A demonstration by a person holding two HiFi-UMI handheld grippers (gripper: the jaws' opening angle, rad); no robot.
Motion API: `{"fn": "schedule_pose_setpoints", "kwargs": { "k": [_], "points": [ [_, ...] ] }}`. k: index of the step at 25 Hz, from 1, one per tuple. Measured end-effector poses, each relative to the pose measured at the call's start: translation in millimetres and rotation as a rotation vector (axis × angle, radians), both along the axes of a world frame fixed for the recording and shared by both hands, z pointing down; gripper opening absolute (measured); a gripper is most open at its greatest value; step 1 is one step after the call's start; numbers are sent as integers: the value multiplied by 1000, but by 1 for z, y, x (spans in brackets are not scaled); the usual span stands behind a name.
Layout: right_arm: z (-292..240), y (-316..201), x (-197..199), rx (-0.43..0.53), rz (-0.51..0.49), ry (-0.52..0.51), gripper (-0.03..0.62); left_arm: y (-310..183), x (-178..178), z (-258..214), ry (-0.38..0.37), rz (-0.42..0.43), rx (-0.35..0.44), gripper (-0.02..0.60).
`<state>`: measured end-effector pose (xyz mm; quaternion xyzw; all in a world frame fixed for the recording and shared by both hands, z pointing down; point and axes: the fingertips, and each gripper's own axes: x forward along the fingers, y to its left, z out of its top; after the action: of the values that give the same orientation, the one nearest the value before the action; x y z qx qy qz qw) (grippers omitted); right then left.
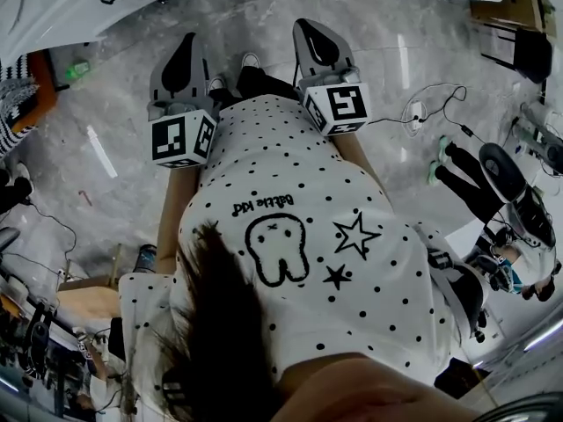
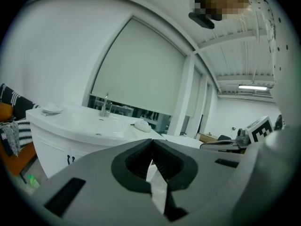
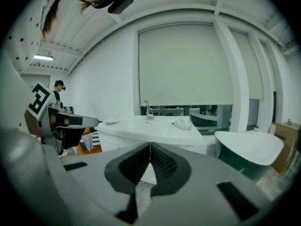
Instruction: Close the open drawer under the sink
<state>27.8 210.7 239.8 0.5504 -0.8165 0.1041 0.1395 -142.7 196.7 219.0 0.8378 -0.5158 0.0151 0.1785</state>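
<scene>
Approach step: left tongs (image 2: pixel 152 145) and right tongs (image 3: pixel 149 147) were together, empty; next, reach the drawer under the sink (image 3: pixel 155 126) and push.

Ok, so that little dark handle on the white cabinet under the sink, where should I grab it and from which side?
Take the dark handle mid-length, coming straight at the cabinet front. It looks like a short upright bar, so pinch it across, side to side. The left tongs are shut, so open them first.
</scene>
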Motion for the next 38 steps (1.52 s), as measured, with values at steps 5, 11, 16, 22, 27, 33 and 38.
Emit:
{"fn": "schedule_pose_setpoints", "kwargs": {
  "k": [5,11,16,22,27,33,38],
  "points": [
    [-5,-10,26,32,-27,6,15,-7,22,-5,8,-44,23,6],
    [-5,-23,50,35,-29,-21,15,-14,45,-8,-4,-51,42,6],
    [-6,-26,59,36,-22,-26,15,-18,57,-7,-12,-30,31,6],
    [2,-38,65,18,-1,-30,15,-35,61,1,9,-20,3,6],
    [6,-63,63,7,28,-16,15,-65,59,4,8,8,-1,6],
    [2,-100,54,-8,51,1,15,-111,55,-3,8,50,-10,6],
    [6,-130,45,-26,65,5,15,-144,51,-1,-3,84,-10,6]
  ]
}}
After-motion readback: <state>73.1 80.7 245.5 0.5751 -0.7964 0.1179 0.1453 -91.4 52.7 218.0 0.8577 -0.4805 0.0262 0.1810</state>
